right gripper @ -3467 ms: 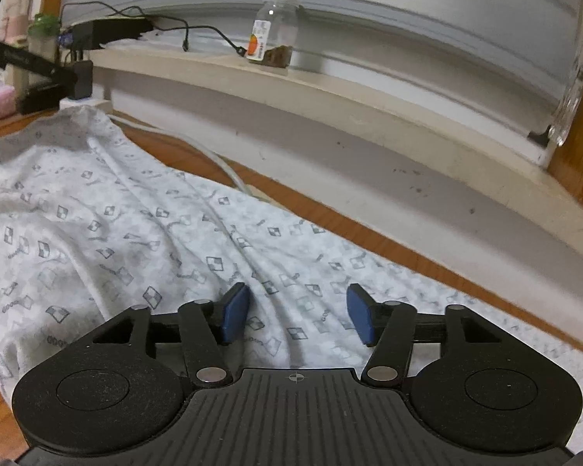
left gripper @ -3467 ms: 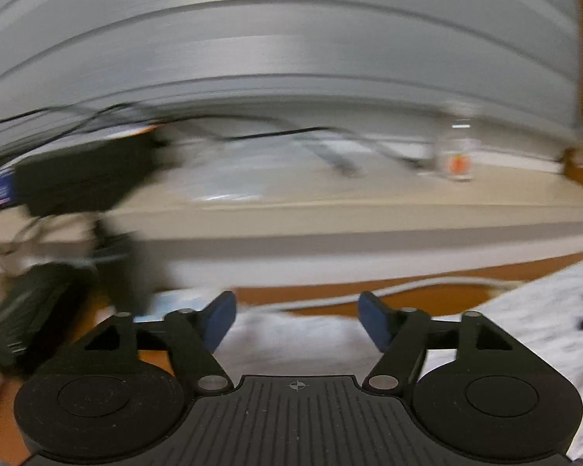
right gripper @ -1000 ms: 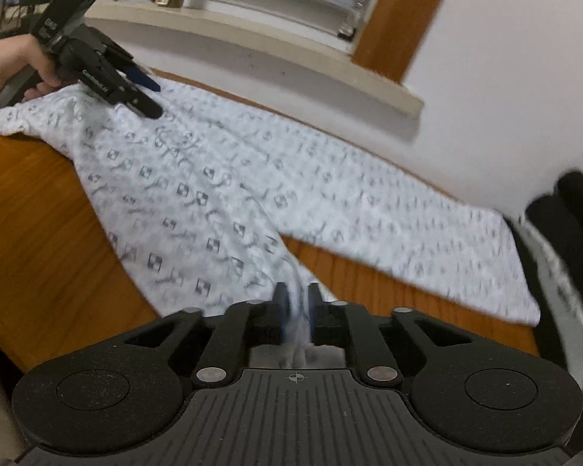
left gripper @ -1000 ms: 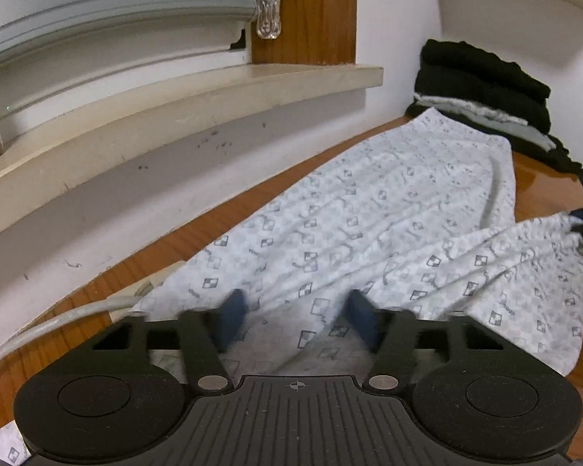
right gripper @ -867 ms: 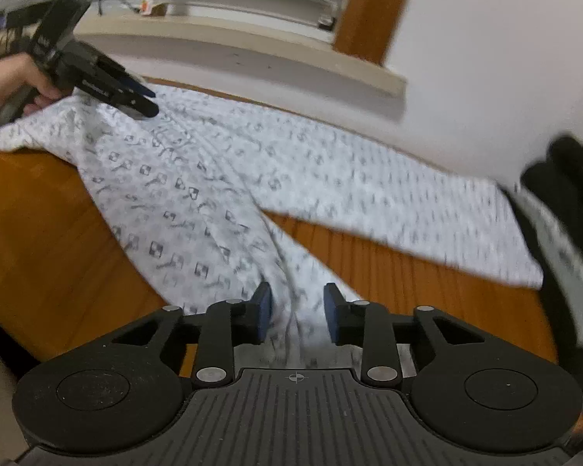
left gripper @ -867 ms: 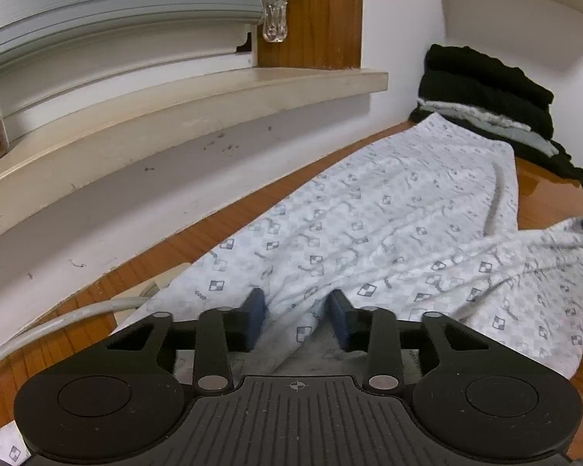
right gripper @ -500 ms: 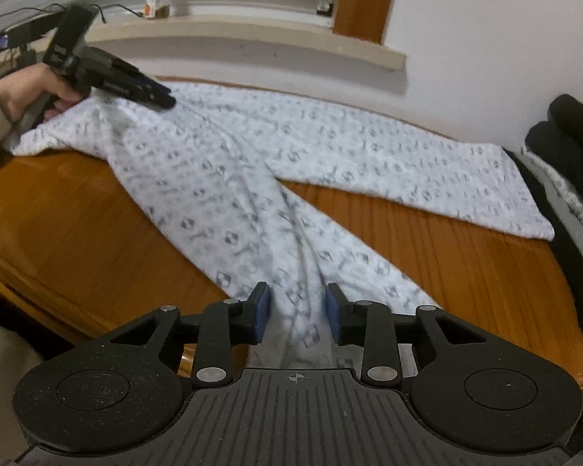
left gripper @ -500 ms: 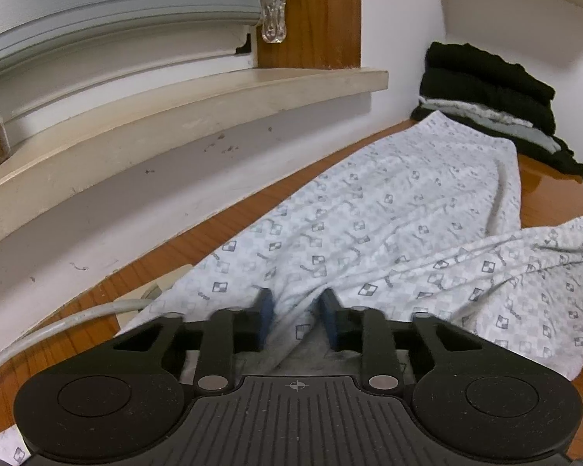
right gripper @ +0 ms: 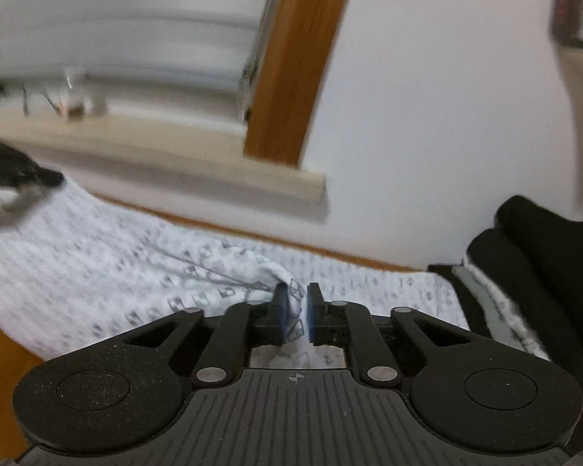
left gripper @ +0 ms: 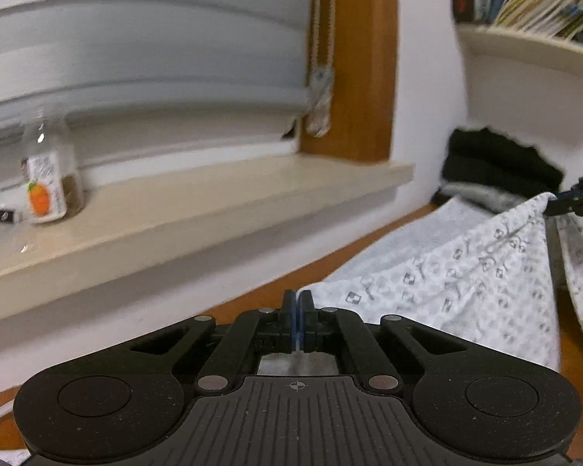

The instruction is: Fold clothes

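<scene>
While half a second ago both grippers sat low with their blue pads a little apart over cloth lying flat on the wooden table [right gripper: 0,380], both are now clamped and raised. The left gripper [left gripper: 296,310] has its pads pressed together on an edge of the white patterned garment [left gripper: 466,283], with no gap showing between them. The right gripper [right gripper: 294,312] is nearly closed, a bunched fold of the same garment [right gripper: 97,272] pinched between its pads. From the left view, cloth rises in a taut slope towards the right gripper [left gripper: 575,200] at the far right, so part of the garment now hangs off the table between the two grips, while the rest seems to trail on the wood. Both views are blurred, suggesting fast motion. A stack of dark clothes [right gripper: 532,256] sits to the right by the wall, and a small jar [left gripper: 50,190] stands on the sill. Judging by this, a lift for a fold is under way; which way the cloth will be carried cannot be told.
</scene>
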`<state>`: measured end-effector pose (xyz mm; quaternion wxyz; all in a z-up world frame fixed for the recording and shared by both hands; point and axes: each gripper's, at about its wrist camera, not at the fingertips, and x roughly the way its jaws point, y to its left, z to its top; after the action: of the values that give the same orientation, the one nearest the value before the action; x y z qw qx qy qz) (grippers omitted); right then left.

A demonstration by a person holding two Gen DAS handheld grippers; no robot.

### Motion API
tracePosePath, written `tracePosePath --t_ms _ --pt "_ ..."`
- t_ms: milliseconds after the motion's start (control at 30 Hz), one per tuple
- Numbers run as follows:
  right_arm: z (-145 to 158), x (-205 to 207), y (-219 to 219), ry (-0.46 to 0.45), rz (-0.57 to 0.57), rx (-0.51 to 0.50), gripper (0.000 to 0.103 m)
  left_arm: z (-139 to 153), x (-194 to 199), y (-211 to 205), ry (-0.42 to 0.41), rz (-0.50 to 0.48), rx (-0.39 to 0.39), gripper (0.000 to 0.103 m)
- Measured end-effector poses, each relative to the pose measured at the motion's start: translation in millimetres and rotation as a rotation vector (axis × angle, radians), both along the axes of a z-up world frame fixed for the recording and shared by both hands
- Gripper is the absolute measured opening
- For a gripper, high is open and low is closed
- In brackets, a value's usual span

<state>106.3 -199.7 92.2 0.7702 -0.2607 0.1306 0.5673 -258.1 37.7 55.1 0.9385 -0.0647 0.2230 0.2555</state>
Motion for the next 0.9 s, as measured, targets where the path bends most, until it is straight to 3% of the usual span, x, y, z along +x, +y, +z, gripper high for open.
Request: tracePosePath --t_ms 100,233,367,500,733,800,833,900 --pt "-25.5 2.5 12.3 0.007 -0.038 -0.091 0.023 -14.3 9.9 5.1 0.079 0.012 -0.011 0.001" --pt "-38.1 -11.7 -19.2 0.061 -0.006 -0.101 0.042 -20.5 15.4 9.4 0.117 0.013 -0.026 0.001" --pt "-47.1 -26.9 -41.0 0.143 0.023 -0.136 0.043 -20.1 16.7 9.9 0.122 0.014 -0.017 0.002" --pt "-56.3 -45.4 -54.1 0.286 0.051 -0.135 0.043 -18.6 15.3 7.0 0.116 0.016 0.002 0.001" --pt "-64.7 -62.0 -53.9 0.277 0.06 -0.137 0.046 -16.0 12.2 3.0 0.091 0.033 0.037 0.001" --pt "-65.3 -59.6 -56.2 0.262 0.06 -0.135 0.037 -14.9 11.4 2.2 0.088 0.033 0.046 0.001" --pt "-65.6 -58.4 -57.4 0.254 0.06 -0.134 0.01 -14.4 11.0 2.0 0.085 0.034 0.048 0.001" --pt "-66.0 -55.4 -59.9 0.239 0.058 -0.131 0.006 -13.2 10.5 2.9 0.079 0.035 0.045 0.001"
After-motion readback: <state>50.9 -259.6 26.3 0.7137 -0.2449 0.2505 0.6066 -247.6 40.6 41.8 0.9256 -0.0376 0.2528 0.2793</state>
